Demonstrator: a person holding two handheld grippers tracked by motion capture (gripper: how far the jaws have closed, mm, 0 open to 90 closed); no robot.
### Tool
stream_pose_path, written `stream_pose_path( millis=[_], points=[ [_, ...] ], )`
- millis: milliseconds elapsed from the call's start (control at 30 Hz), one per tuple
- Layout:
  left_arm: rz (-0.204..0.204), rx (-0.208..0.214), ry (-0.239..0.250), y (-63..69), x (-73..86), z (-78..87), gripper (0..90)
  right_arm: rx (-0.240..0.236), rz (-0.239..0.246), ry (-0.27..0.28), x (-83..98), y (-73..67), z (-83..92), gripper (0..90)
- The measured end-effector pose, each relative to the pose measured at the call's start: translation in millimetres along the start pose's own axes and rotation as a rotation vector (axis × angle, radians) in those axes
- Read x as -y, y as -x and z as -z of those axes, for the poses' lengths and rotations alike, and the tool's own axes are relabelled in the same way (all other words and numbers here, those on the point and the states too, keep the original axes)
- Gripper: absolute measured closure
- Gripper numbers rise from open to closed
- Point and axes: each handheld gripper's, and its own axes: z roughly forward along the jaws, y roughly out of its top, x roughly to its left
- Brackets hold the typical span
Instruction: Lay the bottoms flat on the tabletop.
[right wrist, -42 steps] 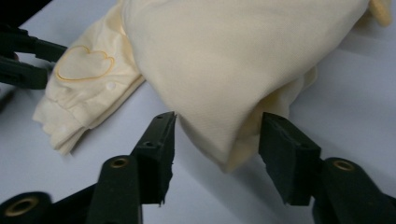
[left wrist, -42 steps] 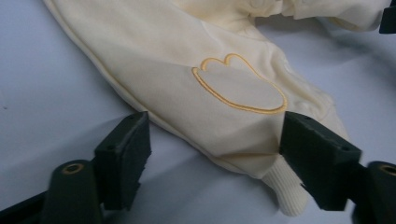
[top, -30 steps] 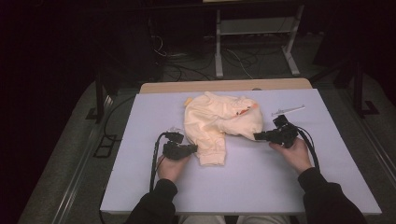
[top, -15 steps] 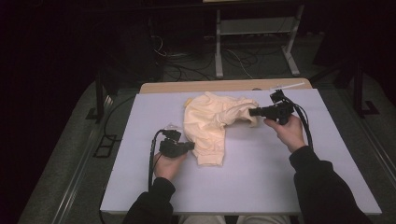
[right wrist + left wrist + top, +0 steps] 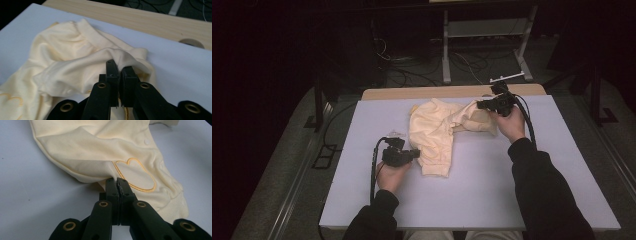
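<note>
Pale yellow garment point(image 5: 439, 132) pinched by 2 grippers on the lavender tabletop point(image 5: 362, 195).

The left gripper point(image 5: 118, 181) is clenched on a fold beside a stitched heart outline point(image 5: 136, 176); the right gripper point(image 5: 117, 66) clamps a raised ridge of cloth at the far end. Both jaws meet tight, cloth between them. The garment's full shape is bunched and hard to read.

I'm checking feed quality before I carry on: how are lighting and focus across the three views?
High view: table evenly lit, surroundings nearly black, slightly soft overall. Left gripper view: garment sharp and bright, left gripper crisp at the tips, its base blurred. Right gripper view: right gripper sharp where it pinches the cloth, soft shadows in the folds, no glare.
</note>
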Motion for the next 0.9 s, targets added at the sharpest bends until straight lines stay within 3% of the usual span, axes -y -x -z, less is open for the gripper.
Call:
stream_pose_path(
  millis=[200, 367, 467, 700, 900],
  points=[
    [0.012, 0.008, 0.009, -1.6, 0.0, -0.3, 87.9, 0.050, -0.054, -0.033, 13.4, 16.7, -22.7, 84.8],
    [0.008, 0.002, 0.008, -1.3, 0.2, 1.8, 87.9, 0.064, -0.081, -0.045, 22.0, 21.3, -28.2, 80.2],
    [0.008, 0.002, 0.005, -1.3, 0.4, 1.2, 87.9, 0.034, -0.114, -0.030, 26.6, 25.6, -22.2, 71.9],
    [0.005, -0.006, 0.015, -1.1, 0.1, 0.9, 87.8, 0.030, -0.099, 0.024, 39.2, 32.1, 4.3, 55.4],
    [0.011, -0.010, 0.009, -1.4, 0.5, 0.7, 87.7, -0.034, -0.098, 0.066, 56.3, 36.7, 21.5, 45.5]
  ],
)
